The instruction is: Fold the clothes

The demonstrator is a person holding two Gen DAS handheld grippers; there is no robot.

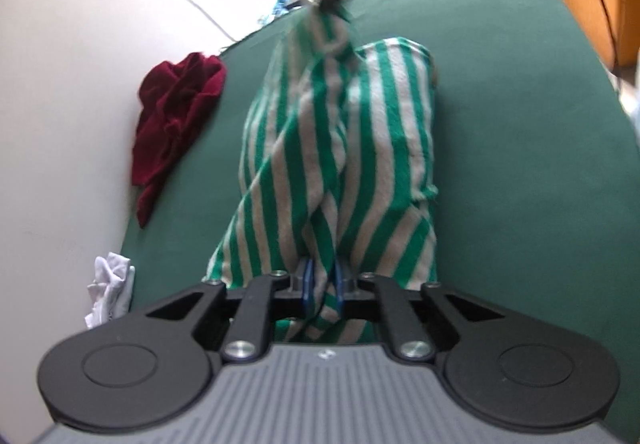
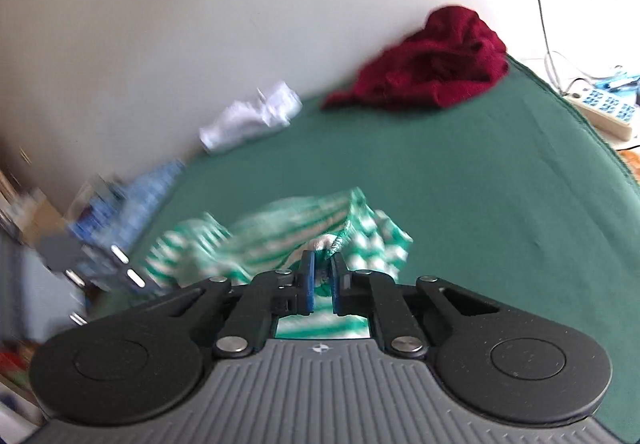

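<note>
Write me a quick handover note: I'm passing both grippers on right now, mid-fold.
Left gripper: shut on the near end of the striped garment.
Right gripper: shut on its far end, lifted off the green cover.
The garment hangs twisted between them, partly resting on the cover.
Red cloth and white cloth lie crumpled by the wall, untouched.
Done: garment picked up. Left: spread it, fold it, then the other two.

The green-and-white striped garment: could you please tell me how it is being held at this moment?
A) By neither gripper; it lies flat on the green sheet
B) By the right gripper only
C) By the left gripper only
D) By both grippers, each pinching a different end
D: the left gripper is shut on the near end of the green-and-white striped garment, and the right gripper pinches the far end, lifting it off the green sheet.
</note>
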